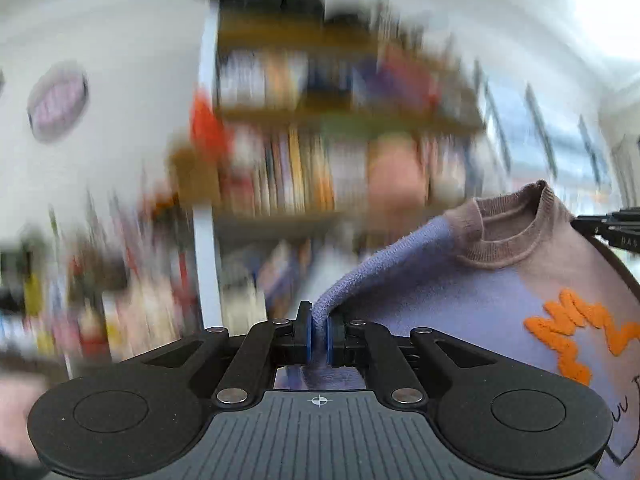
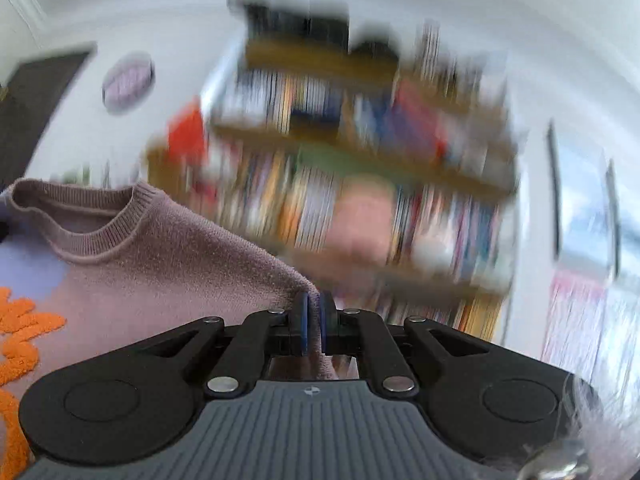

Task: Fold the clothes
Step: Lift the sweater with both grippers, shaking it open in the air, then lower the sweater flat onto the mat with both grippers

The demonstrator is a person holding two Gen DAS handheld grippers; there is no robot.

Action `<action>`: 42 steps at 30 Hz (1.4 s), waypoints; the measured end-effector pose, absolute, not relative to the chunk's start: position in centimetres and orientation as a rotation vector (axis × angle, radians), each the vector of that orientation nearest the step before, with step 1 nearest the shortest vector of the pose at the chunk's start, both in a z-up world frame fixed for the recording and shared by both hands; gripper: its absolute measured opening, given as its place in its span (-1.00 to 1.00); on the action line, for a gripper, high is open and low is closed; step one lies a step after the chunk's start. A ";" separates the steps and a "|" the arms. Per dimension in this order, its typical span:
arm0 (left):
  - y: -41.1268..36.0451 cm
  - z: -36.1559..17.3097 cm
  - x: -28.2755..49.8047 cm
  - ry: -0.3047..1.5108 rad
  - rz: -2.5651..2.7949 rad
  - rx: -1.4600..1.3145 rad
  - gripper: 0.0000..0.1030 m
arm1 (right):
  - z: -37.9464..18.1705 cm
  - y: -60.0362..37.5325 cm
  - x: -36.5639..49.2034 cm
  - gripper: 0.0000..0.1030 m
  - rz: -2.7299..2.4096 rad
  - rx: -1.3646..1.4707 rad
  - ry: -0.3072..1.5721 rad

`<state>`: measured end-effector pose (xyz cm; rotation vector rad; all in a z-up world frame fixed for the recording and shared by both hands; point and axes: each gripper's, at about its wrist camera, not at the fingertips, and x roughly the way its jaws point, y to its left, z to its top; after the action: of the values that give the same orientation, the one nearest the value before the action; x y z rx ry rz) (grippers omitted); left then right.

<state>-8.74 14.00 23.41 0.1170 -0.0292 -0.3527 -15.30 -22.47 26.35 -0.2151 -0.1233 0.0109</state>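
Sweater (image 1: 500, 300) held up in the air between both tongs, collar (image 1: 508, 232) on top, spanning left to right. Left tongs (image 1: 319, 338) pinched tight on the lilac shoulder edge, bunched into a roll. Right tongs (image 2: 314, 328) pinched on the mauve shoulder corner. Soft fuzzy knit, ribbed round collar, mauve fading to lilac, raised fluffy orange lettering (image 1: 576, 332) on the chest. Bookshelf (image 2: 360, 184) far behind, heavily blurred.
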 end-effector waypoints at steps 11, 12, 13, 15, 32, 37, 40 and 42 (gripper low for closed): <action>5.8 2.7 11.1 0.732 -0.281 0.257 -0.67 | 5.1 -24.8 6.5 -0.88 0.004 -0.228 0.592; 5.9 2.7 11.4 0.743 -0.267 0.245 -0.50 | 4.7 -25.1 7.8 -0.88 0.012 -0.233 0.613; 6.0 2.8 11.7 0.753 -0.253 0.233 -0.18 | 4.3 -25.4 9.2 -0.88 0.020 -0.237 0.634; 6.5 3.3 11.0 0.746 -0.224 0.217 0.15 | 3.6 -25.9 11.4 -0.88 0.040 -0.254 0.673; 2.2 1.0 -2.9 0.779 -0.212 0.141 0.26 | -0.2 -27.0 17.7 0.01 0.002 -0.264 0.745; -0.2 -2.4 -2.5 0.902 -0.202 0.289 -0.06 | 0.1 -24.8 8.2 0.02 0.186 -0.152 0.796; -0.2 -3.2 -2.6 0.906 -0.201 0.331 -0.17 | -0.6 -23.7 2.9 0.02 0.226 -0.154 0.819; -0.1 -3.2 -2.6 0.881 -0.206 0.368 -0.86 | -1.3 -23.1 0.1 0.02 0.231 -0.170 0.844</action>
<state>-2.65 -0.14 -3.23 0.3684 0.8808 -0.2063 0.13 -23.09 -1.35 -0.1696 0.8435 0.2309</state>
